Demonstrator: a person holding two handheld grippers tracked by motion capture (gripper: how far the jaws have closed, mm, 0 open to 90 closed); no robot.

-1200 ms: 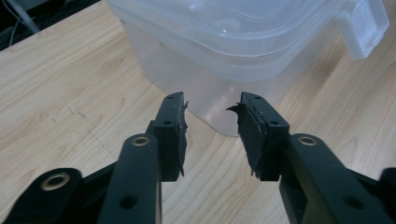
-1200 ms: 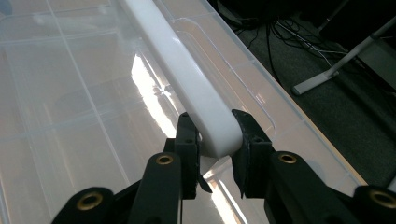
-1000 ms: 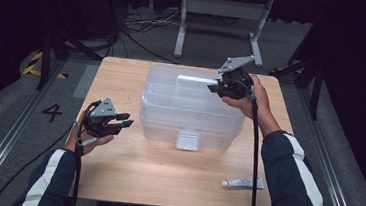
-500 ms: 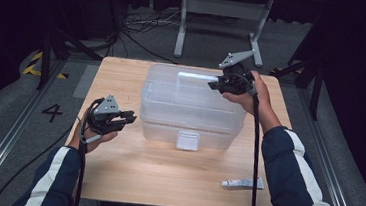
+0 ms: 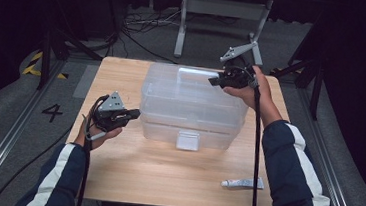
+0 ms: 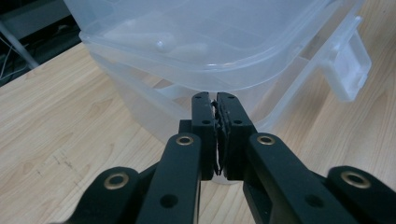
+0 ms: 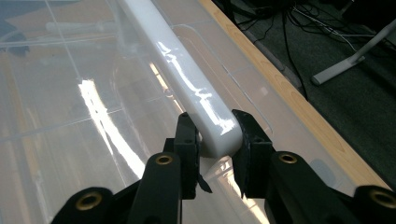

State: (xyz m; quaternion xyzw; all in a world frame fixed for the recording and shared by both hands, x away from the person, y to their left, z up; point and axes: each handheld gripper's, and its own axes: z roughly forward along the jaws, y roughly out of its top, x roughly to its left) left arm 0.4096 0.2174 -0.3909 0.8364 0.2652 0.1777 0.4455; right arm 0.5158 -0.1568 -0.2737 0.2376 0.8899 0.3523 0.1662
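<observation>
**Right tongs on the box handle, left tongs closed empty at the box's left end**

Desk: wooden top, carries everything; the person's forearms come in over the near edge.

Box: clear plastic with lid, sits mid-desk, slightly toward the far edge. Front latch faces the near edge. Placed centrally, probably so both hands can reach an end.

Handle: white bar along the lid top. Right tongs have one jaw on each side of its end, pads against it. Judging by that, the right hand is steadying or about to lift the lid or box.

Left tongs: jaws have just been closing and now sit together with nothing between them. Tips point at the box's left end, just under the lid rim, close to the wall; can't tell if touching. Likely set up to push or brace there.

Tube: small, white, lies near the desk's near-right corner, well apart from the box, untouched.
</observation>
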